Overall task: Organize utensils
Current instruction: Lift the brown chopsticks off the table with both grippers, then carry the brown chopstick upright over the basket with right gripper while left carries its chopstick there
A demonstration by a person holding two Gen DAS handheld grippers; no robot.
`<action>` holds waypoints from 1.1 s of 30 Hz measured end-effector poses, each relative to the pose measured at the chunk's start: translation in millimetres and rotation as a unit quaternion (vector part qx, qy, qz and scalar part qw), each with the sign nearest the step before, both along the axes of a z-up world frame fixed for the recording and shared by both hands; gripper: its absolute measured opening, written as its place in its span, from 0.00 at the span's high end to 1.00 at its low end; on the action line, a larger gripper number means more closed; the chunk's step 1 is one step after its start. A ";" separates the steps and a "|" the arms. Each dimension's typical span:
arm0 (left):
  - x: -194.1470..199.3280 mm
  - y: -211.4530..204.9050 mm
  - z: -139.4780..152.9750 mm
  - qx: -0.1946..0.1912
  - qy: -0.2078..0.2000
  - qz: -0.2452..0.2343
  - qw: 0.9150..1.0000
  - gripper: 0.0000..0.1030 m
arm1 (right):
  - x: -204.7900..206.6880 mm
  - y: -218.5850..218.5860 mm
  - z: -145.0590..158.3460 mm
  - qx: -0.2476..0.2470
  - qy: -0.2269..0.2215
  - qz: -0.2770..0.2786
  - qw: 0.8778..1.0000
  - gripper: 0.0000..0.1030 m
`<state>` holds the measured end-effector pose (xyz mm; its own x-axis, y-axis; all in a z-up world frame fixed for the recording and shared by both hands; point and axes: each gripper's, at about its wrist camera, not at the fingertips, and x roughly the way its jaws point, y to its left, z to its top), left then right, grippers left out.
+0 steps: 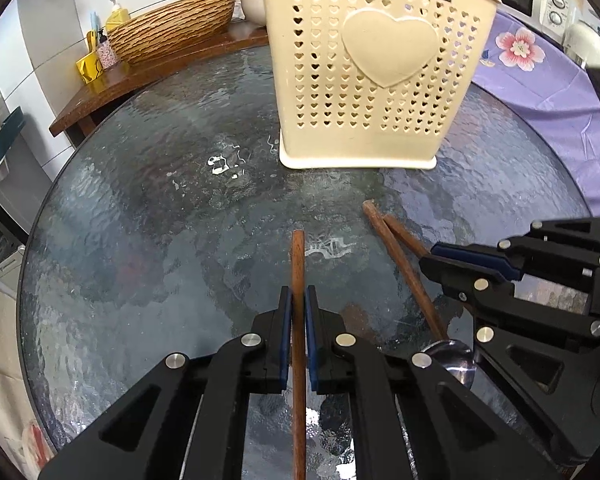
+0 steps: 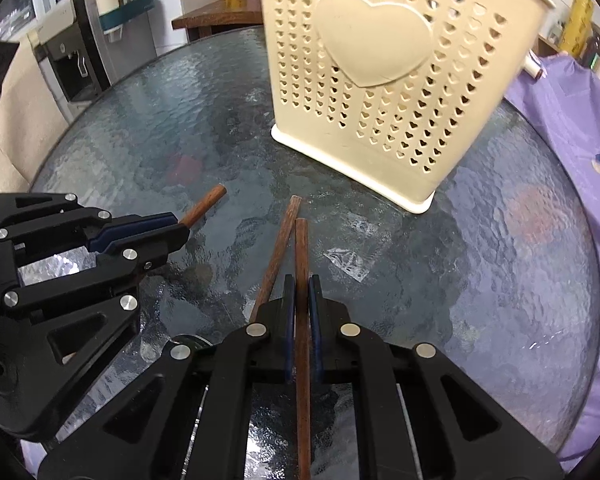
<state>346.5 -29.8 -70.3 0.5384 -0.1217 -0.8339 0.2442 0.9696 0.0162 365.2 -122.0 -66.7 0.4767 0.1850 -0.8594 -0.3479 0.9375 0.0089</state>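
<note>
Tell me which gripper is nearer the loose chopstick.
Right. The right gripper sits just beside the loose chopstick; the left gripper is farther off to its left.

Wooden chopstick (image 1: 298, 264) (matt), rippled-glass table (image 1: 140, 240)

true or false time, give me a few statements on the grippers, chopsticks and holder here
1. The left gripper is shut on a wooden chopstick. True.
2. The right gripper is open with nothing in it. False: it is shut on a chopstick.
3. The cream holder lies on its side. False: it stands upright on the glass table.
4. A third chopstick lies loose on the table beside the right gripper. True.
5. A metal spoon rests near the loose chopstick. True.
</note>
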 end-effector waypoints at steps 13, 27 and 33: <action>-18.2 5.1 35.2 -0.033 -0.048 0.000 0.998 0.93 | -24.0 -35.6 34.9 0.076 -0.051 -0.013 0.996 0.93; -48.0 20.0 97.2 -0.096 -0.122 0.003 0.988 0.94 | -68.0 -77.6 113.9 0.164 -0.150 -0.021 0.975 0.93; -60.8 25.8 116.0 -0.113 -0.144 -0.001 0.983 0.93 | -90.2 -86.1 137.8 0.177 -0.182 -0.017 0.967 0.93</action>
<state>285.7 -4.0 45.8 0.7476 -0.2872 -0.5989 0.2627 0.9560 -0.1305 275.0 -208.1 71.0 0.7464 0.4154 -0.5199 -0.3572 0.9093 0.2137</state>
